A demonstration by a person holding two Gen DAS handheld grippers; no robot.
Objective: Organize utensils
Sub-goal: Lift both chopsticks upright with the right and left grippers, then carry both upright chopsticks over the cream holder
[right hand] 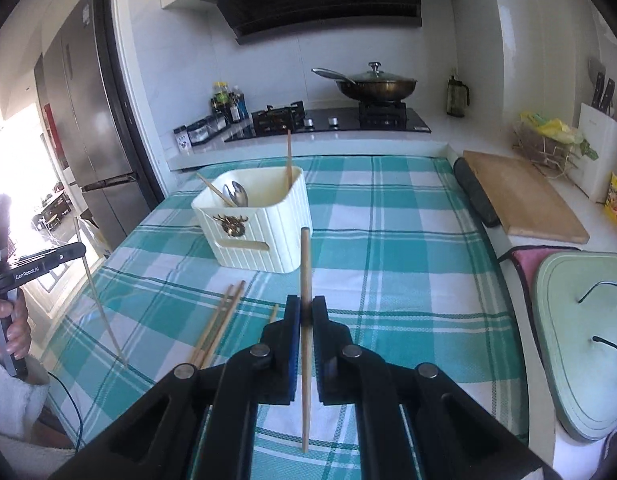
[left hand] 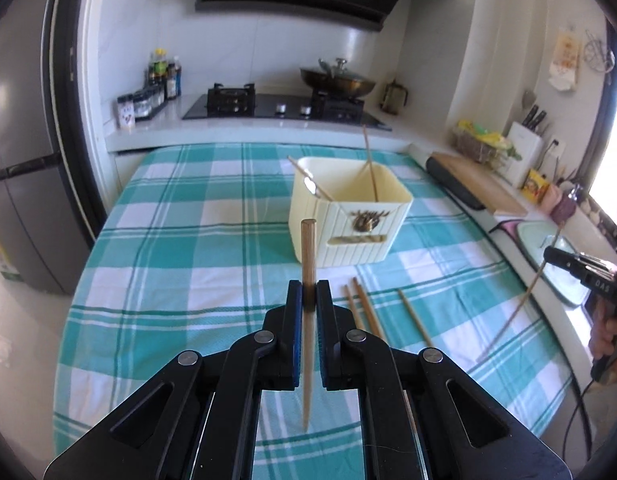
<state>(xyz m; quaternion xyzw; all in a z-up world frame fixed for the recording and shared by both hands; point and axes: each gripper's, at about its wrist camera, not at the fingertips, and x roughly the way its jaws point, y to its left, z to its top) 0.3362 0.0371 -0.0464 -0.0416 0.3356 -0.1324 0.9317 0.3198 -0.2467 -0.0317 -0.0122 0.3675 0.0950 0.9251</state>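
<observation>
The left tongs (left hand: 309,294) are clenched on a wooden chopstick (left hand: 308,280) standing nearly upright between the jaws. The right tongs (right hand: 306,310) grasp another chopstick (right hand: 305,280) the same way. Ahead of both tongs, on the checked table (left hand: 168,240), stands the cream utensil holder (left hand: 348,216), with two chopsticks and a spoon (right hand: 236,193) inside it. Loose chopsticks (left hand: 362,308) lie on the cloth just right of the left tongs and left of the right tongs.
</observation>
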